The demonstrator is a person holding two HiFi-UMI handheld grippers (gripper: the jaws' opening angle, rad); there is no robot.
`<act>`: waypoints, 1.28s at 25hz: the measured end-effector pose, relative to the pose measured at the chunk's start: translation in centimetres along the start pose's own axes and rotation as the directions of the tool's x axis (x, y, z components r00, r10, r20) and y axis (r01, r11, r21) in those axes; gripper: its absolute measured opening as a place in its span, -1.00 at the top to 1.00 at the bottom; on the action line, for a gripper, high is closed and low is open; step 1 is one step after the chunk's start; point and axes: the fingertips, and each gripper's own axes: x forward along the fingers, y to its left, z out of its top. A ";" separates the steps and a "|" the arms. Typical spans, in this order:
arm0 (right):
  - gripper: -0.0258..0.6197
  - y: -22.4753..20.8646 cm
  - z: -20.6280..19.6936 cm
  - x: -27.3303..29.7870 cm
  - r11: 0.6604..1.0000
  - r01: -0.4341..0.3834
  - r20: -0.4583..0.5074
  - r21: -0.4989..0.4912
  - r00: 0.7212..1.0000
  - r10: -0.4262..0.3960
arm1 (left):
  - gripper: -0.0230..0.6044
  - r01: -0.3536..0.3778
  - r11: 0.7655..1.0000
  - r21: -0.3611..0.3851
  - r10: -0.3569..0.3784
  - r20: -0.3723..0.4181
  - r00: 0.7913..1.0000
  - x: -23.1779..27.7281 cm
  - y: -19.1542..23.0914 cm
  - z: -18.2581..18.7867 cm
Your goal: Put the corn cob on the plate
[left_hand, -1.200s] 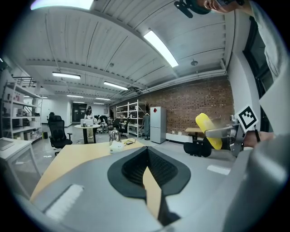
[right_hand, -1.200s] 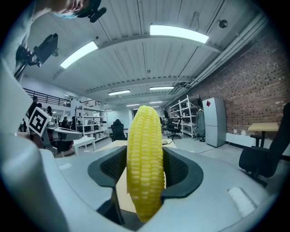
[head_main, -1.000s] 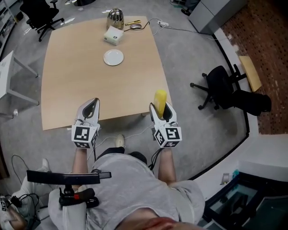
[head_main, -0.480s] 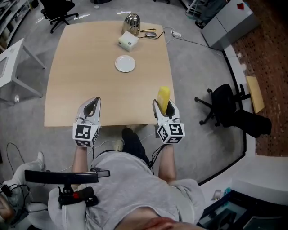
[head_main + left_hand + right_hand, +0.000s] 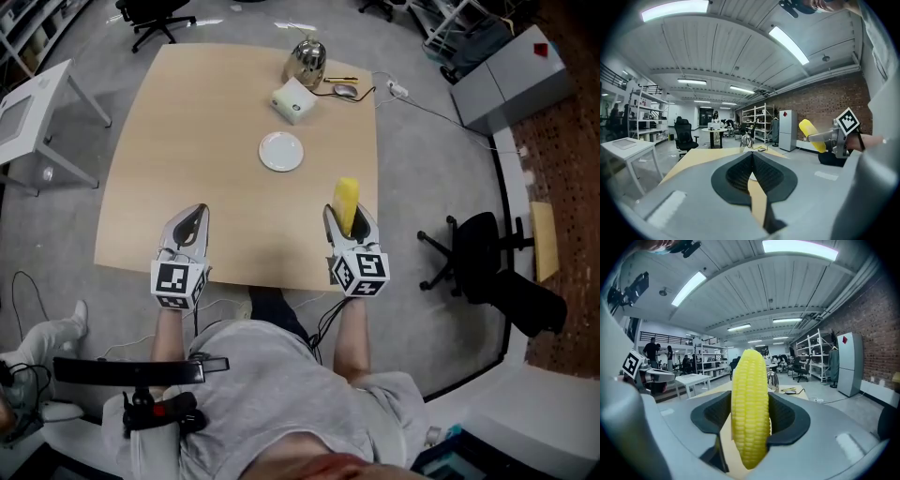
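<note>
Right gripper view: corn cob clamped upright, well short of the plate.
The right gripper (image 5: 751,420) pinches the corn cob (image 5: 750,390) around its lower middle. The cob looks stiff, fairly light and knobbly enough to resist slipping, so this hold seems sound. The left gripper (image 5: 751,158) is pressed together, empty. The plate (image 5: 281,151) lies farther up the table (image 5: 187,141).

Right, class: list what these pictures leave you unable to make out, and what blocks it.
1. Long yellow corn cob: lower end hidden in the head view by the right tongs gripping it.
2. Small round white plate: absent from the right gripper view, behind the cob or tongs.
3. Shiny rounded metal object: too small in the head view to identify.
</note>
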 end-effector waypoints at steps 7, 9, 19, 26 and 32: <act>0.15 -1.6 -1.4 7.1 0.998 -0.058 -0.087 -0.007 0.995 0.057 | 0.86 -0.056 0.998 -0.028 0.055 -0.056 0.997 2.6 2.0 -1.6; 0.15 -1.9 -2.0 9.3 0.997 -0.071 -0.111 -0.019 0.991 0.069 | 0.86 -0.067 0.997 -0.039 0.064 -0.073 0.995 3.0 2.6 -2.1; 0.15 -2.1 -6.4 19.0 0.989 -0.142 -0.236 -0.031 0.963 0.131 | 0.87 -0.117 0.990 -0.077 0.105 -0.139 0.985 3.8 4.2 -4.6; 0.15 -1.6 -10.2 24.0 0.980 -0.193 -0.338 -0.052 0.927 0.164 | 0.86 -0.160 0.983 -0.088 0.143 -0.168 0.975 3.5 5.4 -5.7; 0.15 -1.6 -13.4 27.7 0.973 -0.222 -0.430 -0.055 0.885 0.178 | 0.87 -0.193 0.977 -0.093 0.174 -0.186 0.967 3.0 6.3 -6.2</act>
